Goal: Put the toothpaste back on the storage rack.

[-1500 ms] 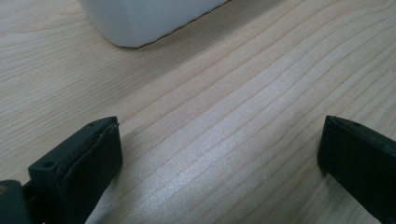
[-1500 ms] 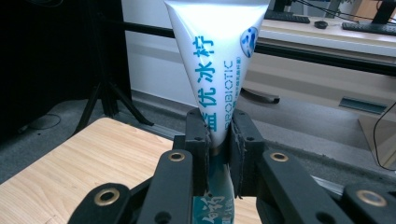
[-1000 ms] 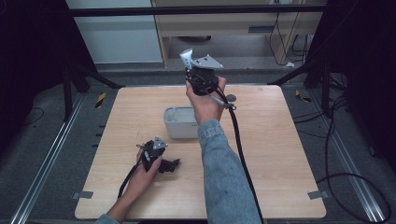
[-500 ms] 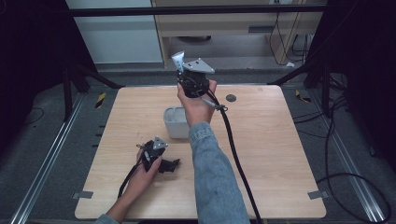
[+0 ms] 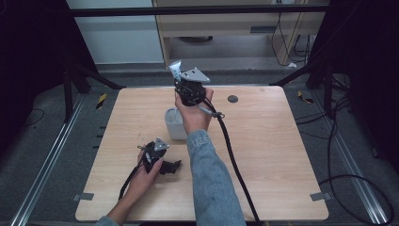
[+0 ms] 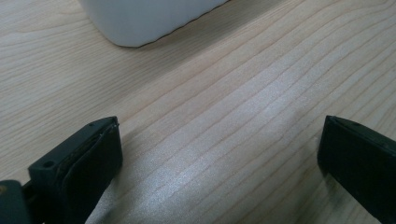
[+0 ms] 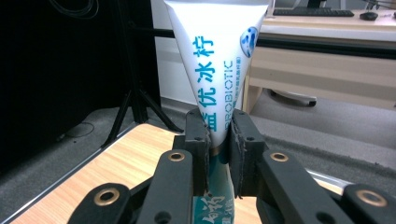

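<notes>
My right gripper [image 5: 181, 79] is raised above the table's far middle, shut on a white toothpaste tube [image 5: 175, 70] with blue lettering. In the right gripper view the tube [image 7: 217, 56] stands upright, pinched between the two black jaws of my right gripper [image 7: 217, 135], its flat crimped end up. A white rectangular container [image 5: 173, 123] sits on the wooden table [image 5: 282, 150] just below that hand. My left gripper [image 5: 173, 166] rests low on the table near the front left, open, nothing between its fingers [image 6: 84, 158]. The container's corner [image 6: 140, 18] shows ahead of it.
A dark round spot [image 5: 232, 99] marks the table's far right part. The right gripper's black cable [image 5: 235, 160] trails down across the table to its front edge. Metal rails and cables lie on the floor around the table.
My right gripper has carried the tube leftward, from above the container's right side to above its far left. The left gripper has stayed put.
</notes>
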Demonstrator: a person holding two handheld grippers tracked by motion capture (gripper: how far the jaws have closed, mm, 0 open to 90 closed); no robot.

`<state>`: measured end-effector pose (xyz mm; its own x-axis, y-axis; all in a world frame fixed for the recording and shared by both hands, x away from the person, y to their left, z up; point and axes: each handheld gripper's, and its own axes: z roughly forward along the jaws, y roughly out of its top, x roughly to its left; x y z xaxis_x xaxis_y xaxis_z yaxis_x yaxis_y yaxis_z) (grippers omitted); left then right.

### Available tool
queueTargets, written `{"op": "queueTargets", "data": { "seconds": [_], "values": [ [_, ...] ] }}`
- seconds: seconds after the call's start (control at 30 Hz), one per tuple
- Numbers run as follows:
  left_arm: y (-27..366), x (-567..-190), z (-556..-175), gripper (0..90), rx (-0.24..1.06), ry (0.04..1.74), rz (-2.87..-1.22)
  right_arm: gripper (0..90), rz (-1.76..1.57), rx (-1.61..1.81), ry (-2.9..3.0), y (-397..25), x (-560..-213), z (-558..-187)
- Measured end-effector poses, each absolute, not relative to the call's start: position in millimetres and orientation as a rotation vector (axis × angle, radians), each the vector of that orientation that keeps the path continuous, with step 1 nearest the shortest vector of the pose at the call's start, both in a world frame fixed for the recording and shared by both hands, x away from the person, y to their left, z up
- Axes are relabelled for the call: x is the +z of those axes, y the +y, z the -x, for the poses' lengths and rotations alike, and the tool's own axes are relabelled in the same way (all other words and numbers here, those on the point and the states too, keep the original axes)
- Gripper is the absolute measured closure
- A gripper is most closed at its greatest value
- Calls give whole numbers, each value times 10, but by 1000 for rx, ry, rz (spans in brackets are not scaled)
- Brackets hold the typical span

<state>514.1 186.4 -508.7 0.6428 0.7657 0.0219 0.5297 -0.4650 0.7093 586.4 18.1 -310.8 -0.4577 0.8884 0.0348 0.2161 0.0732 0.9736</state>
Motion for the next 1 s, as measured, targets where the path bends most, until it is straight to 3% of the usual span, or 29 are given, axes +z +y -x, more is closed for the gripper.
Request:
{"op": "queueTargets", "data": {
  "seconds": [1.0],
  "values": [
    [1865,-5087,-5139,0,443,1001,-2179,791,-1189,1347,1804,127,-3727,-5873]
  ]
}}
